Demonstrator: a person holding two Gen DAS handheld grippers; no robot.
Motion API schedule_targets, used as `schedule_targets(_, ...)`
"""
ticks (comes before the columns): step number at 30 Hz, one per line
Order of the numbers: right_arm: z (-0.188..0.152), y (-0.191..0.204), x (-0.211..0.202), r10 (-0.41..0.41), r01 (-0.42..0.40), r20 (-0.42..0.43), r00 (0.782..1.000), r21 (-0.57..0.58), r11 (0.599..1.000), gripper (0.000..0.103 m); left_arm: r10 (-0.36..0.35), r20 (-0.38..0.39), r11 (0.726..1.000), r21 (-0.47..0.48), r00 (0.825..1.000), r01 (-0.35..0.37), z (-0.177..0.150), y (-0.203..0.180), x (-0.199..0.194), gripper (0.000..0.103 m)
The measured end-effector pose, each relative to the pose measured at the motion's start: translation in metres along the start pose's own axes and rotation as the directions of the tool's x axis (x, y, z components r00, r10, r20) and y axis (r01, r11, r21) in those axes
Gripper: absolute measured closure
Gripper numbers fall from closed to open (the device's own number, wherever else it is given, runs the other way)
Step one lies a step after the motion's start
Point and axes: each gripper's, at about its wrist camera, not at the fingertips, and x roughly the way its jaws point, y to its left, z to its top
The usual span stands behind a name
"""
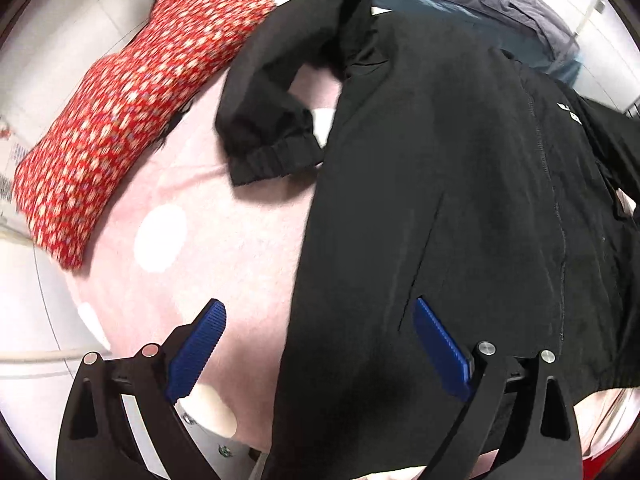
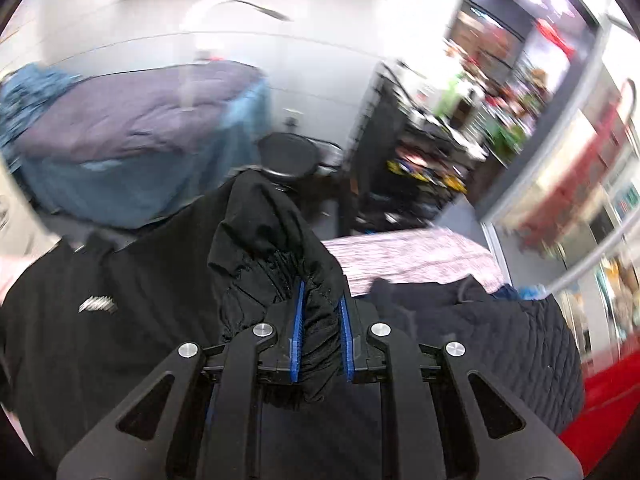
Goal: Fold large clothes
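Note:
A large black jacket [image 1: 460, 200] lies spread on a pink sheet with white dots [image 1: 224, 232]. Its left sleeve [image 1: 264, 120] is bent inward, cuff beside the body. My left gripper [image 1: 320, 312] is open and empty, hovering over the jacket's lower left edge. In the right wrist view the jacket body [image 2: 100, 320] with a small white logo shows at left. My right gripper [image 2: 322, 300] is shut on the bunched cuff of the jacket's other sleeve [image 2: 276, 248] and holds it lifted above the jacket.
A red floral garment [image 1: 132, 108] lies at the sheet's far left edge. A grey and teal bed [image 2: 132, 136] stands behind. A dark quilted garment [image 2: 500, 340] and a pale patterned cloth [image 2: 416, 256] lie to the right. Cluttered shelves [image 2: 460, 120] stand beyond.

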Motion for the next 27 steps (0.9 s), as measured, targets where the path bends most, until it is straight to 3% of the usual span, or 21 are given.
schedule_targets(1, 0.002, -0.01, 0.017, -0.009, 0.011, -0.043, 0.999, 0.064, 0.998, 0.072, 0.004, -0.005, 1.0, -0.013, 1.0, -0.004, -0.003, 0.003, 0.0, 0.011)
schedule_targets(2, 0.003, -0.017, 0.033, -0.022, 0.032, -0.084, 0.996, 0.129, 0.991, 0.049, 0.008, -0.01, 1.0, -0.024, 1.0, -0.008, -0.006, 0.007, 0.001, 0.01)
schedule_targets(4, -0.007, -0.026, 0.041, -0.003, 0.024, -0.098, 0.995, 0.21, 0.977, 0.029, 0.018, -0.019, 0.999, -0.048, 1.0, -0.019, -0.011, 0.015, 0.003, 0.01)
schedule_targets(6, -0.022, -0.021, 0.037, 0.05, -0.03, -0.075, 0.996, 0.238, 0.971, 0.029, 0.025, -0.03, 0.997, -0.076, 0.999, -0.027, -0.018, 0.024, 0.005, 0.009)
schedule_targets(11, -0.064, 0.016, 0.005, 0.21, -0.207, -0.028, 0.977, 0.1, 0.973, 0.029, 0.009, -0.064, 0.992, -0.129, 0.998, -0.017, -0.034, 0.045, 0.012, 0.009)
schedule_targets(14, -0.112, 0.058, -0.023, 0.365, -0.371, -0.078, 0.928, -0.089, 0.924, 0.029, -0.013, -0.068, 0.992, -0.124, 0.998, 0.005, -0.04, 0.051, 0.014, 0.009)
schedule_targets(17, -0.168, 0.083, -0.036, 0.438, -0.473, -0.201, 0.876, -0.191, 0.86, 0.029, -0.037, -0.068, 0.995, -0.09, 0.997, 0.031, -0.045, 0.053, 0.015, 0.009)
schedule_targets(20, -0.22, 0.089, -0.046, 0.435, -0.507, -0.299, 0.849, -0.23, 0.831, 0.029, -0.062, -0.055, 0.997, -0.046, 0.997, 0.059, -0.053, 0.053, 0.015, 0.008)
schedule_targets(23, -0.253, 0.08, -0.044, 0.406, -0.501, -0.37, 0.836, -0.211, 0.839, 0.029, -0.098, -0.056, 0.995, -0.005, 0.994, 0.098, -0.063, 0.052, 0.013, 0.007)
schedule_targets(27, -0.29, 0.056, -0.033, 0.292, -0.406, -0.413, 0.863, -0.221, 0.887, 0.029, -0.133, -0.078, 0.991, 0.019, 0.988, 0.135, -0.077, 0.053, 0.017, 0.007)
